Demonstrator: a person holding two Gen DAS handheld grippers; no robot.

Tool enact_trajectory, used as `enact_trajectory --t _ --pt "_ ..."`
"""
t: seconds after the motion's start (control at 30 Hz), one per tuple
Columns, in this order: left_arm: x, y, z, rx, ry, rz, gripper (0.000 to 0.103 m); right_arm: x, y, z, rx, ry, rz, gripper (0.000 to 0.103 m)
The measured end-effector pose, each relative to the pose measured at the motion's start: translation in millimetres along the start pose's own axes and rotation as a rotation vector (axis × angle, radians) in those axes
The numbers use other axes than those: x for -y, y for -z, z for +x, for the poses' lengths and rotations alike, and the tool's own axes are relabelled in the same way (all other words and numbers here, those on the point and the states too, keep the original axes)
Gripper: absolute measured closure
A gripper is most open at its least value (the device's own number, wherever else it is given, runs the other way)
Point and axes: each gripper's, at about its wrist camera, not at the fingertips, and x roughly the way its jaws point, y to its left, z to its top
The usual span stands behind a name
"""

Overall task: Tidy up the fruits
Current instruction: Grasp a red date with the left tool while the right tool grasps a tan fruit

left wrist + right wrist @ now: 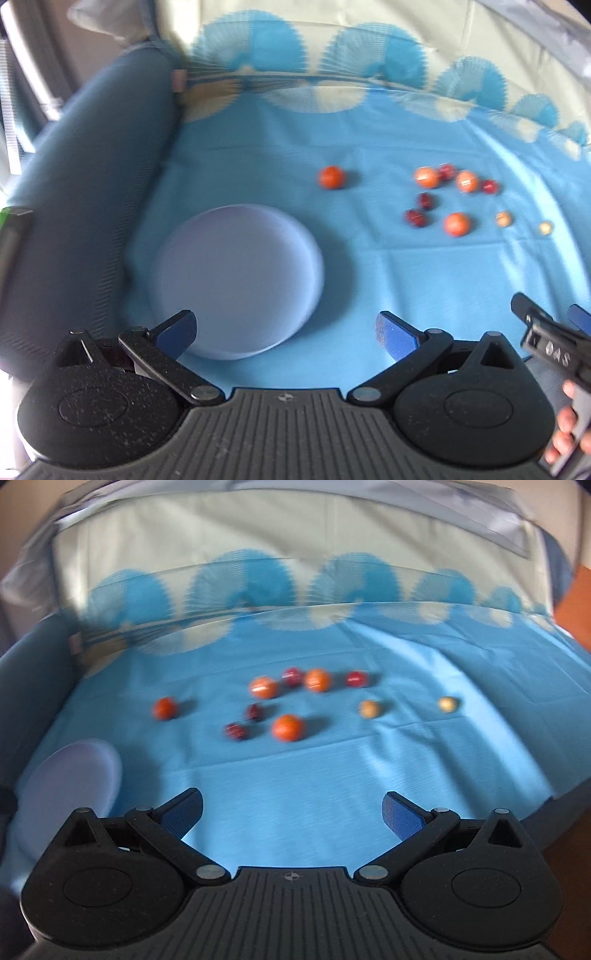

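Nearest, my left gripper (286,334) hangs with its blue-padded fingers spread wide apart and nothing between them, just over the near rim of the round pale lavender plate (240,280). My right gripper (291,814) is likewise splayed wide and holds nothing, poised above a bare stretch of the light blue tablecloth (314,775) that covers the counter; the left wrist view catches its black body low at the right edge.

Beyond the plate, one small orange fruit (331,177) lies alone on the cloth, well apart from the rest. To the right sits a loose cluster: a near orange fruit (287,728), two dark red fruits (235,731) beside it, then two more oranges (263,686) and two red ones (357,678) in a back row. Two small yellowish fruits (369,708) lie farther right, apart from each other.

Farthest, the cloth's blue fan-patterned border (240,583) runs across, and a dark blue cushioned armrest (92,184) curves along the left.
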Motion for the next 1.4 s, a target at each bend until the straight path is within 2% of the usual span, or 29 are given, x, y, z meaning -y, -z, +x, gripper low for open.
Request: enact_trajectory --t 0.2,0.33,0.5,0.67,0.7,0.73,0.8,0.83,0.87,0.9,0.93,0.97,1.07,1.17,1.3,1.4 --pt "53.8 -43.8 69.9 -0.050 0.084 -0.016 0.000 78.7 -35.8 68.4 0.064 0.166 0.138 0.001" --pt "87.4 -66.3 126.4 -0.082 0.069 0.029 0.000 127.0 -63.4 130.4 0.054 0.254 0.234 0.001" --pt "110.6 -86.0 180.5 -0.110 0.062 0.020 0.000 162.1 -82.0 208.7 -0.033 0.265 0.265 0.004" --pt "126.1 -98.6 210.2 -0.120 0.056 0.018 0.001 177.4 -81.3 252.2 -0.076 0.302 0.267 0.004" --pt "130.5 -100.2 214.3 -0.117 0.061 0.025 0.001 179.2 -79.9 258.0 -0.082 0.302 0.270 0.001" --pt "133.6 -101.2 218.0 -0.117 0.068 0.035 0.008 177.4 -78.5 260.0 -0.066 0.307 0.255 0.001" --pt "140.2 -102.4 225.1 -0.125 0.089 0.058 0.044 171.4 -76.1 261.1 -0.044 0.326 0.211 0.002" --pt "142.2 -102.4 226.1 -0.115 0.078 0.065 0.055 169.8 -74.8 259.3 -0.029 0.319 0.200 0.007" --pt "142.6 -102.3 223.6 -0.086 0.093 0.071 0.078 167.7 -74.1 256.3 -0.018 0.295 0.192 0.023" --pt "142.7 -102.5 221.3 -0.077 0.127 0.079 0.079 163.5 -73.6 251.7 -0.001 0.279 0.177 0.054" --pt "141.6 -102.3 219.3 -0.077 0.146 0.071 0.079 158.7 -73.9 247.2 0.005 0.278 0.153 0.070" --pt "140.3 -101.1 215.8 -0.071 0.161 0.064 0.079 155.7 -74.5 245.0 0.001 0.259 0.141 0.078" --pt "138.0 -97.1 197.4 -0.035 0.174 0.074 0.079 155.4 -75.8 235.4 0.015 0.238 0.186 0.078" --pt "130.3 -91.0 165.7 -0.011 0.183 0.074 0.079 148.8 -80.9 210.0 0.065 0.221 0.189 0.078" --pt "104.9 -74.6 106.7 0.024 0.182 0.067 0.079 123.5 -84.9 146.0 0.168 0.130 0.136 0.078" --pt "78.5 -56.2 61.1 0.045 0.171 0.055 0.079 95.3 -81.9 92.0 0.226 0.023 0.063 0.078"
